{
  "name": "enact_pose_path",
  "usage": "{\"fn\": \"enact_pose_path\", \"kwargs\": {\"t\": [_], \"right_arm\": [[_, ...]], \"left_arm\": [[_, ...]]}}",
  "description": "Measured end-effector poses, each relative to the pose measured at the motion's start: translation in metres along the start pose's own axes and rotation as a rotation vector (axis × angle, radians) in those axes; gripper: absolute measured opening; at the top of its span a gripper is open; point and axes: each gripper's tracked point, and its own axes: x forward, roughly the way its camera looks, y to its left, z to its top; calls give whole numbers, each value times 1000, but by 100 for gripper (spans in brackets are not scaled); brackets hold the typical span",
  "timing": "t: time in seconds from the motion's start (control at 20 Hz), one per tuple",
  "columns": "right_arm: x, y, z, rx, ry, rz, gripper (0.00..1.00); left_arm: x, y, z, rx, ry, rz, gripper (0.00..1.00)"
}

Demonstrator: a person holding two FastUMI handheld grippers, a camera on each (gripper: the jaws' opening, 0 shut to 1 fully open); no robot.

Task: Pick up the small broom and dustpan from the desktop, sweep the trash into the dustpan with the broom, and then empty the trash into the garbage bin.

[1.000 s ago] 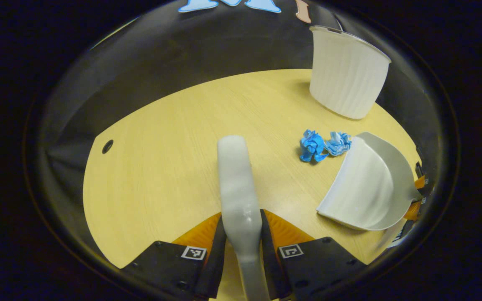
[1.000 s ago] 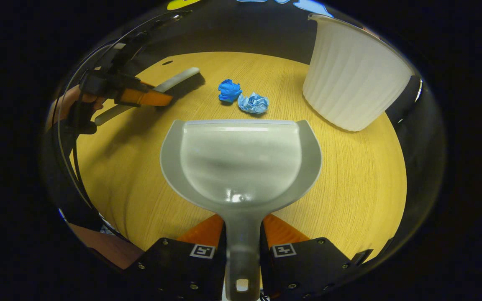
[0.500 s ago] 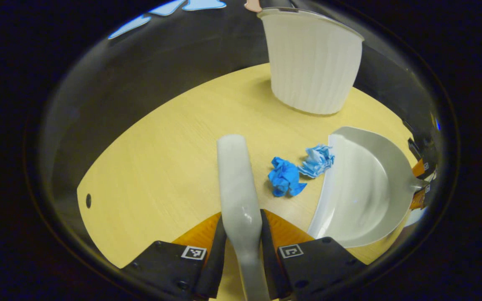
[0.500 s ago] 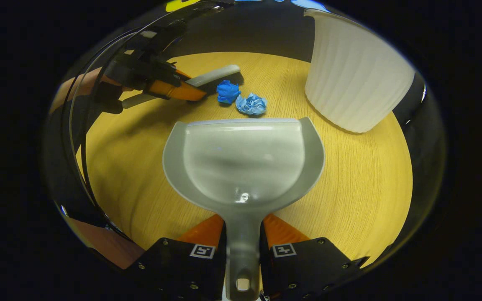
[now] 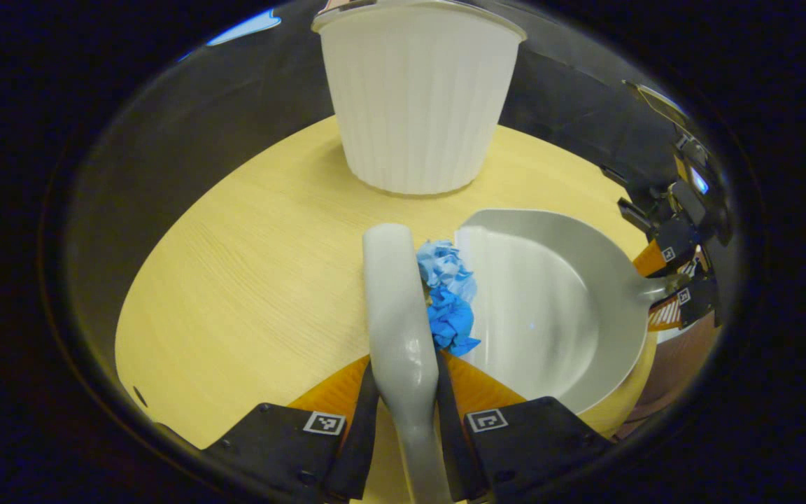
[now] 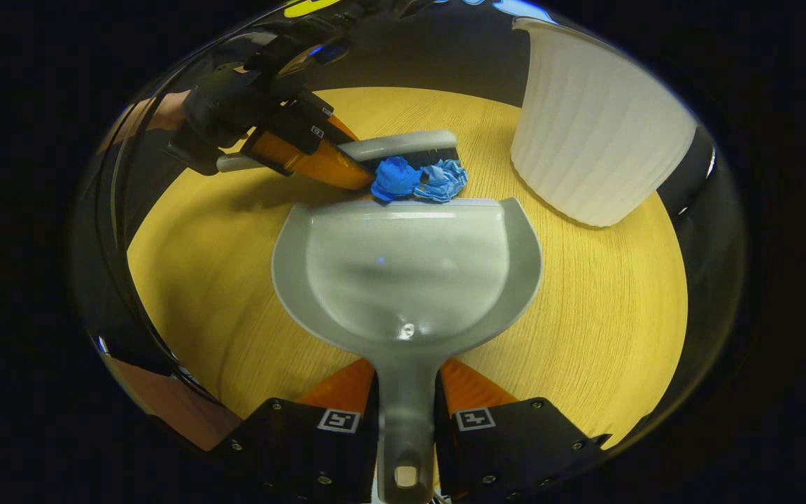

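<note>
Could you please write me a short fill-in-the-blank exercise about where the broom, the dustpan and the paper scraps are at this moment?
1. The two blue paper wads lie between the broom and the front lip of the ____.
2. The left gripper has its jaws shut on the ____.
3. The dustpan pan holds ____ wads so far.
4. The white garbage bin stands ____ on the table.

Missing words: dustpan; broom; no; upright

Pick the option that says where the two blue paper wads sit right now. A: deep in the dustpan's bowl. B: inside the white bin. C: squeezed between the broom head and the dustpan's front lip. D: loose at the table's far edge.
C: the blue wads lie pinched between the broom and the front lip of the dustpan, not yet in its bowl.
</note>
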Motion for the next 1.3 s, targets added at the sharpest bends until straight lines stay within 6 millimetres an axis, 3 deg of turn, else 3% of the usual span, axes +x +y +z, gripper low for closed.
{"fn": "enact_pose_path", "kwargs": {"t": [0.15,0.2,0.35,0.6,0.95,1.3], "right_arm": [[-12,0,12,3,-9,2,35],[-12,-1,18,6,-13,1,35],[9,0,31,10,-22,-4,35],[16,-5,46,25,-36,-14,35],[26,-24,32,70,-41,-38,31],[28,-38,16,94,-41,-73,31]], "left_arm": [[-20,-8,8,-12,-5,-55,51],[-7,-22,10,-16,-8,-63,51],[-20,-40,9,-51,-11,-97,49],[-23,-59,8,-79,-20,-101,49],[-41,-52,17,-133,-80,-40,49],[-69,-41,12,-188,-119,19,51]]}}
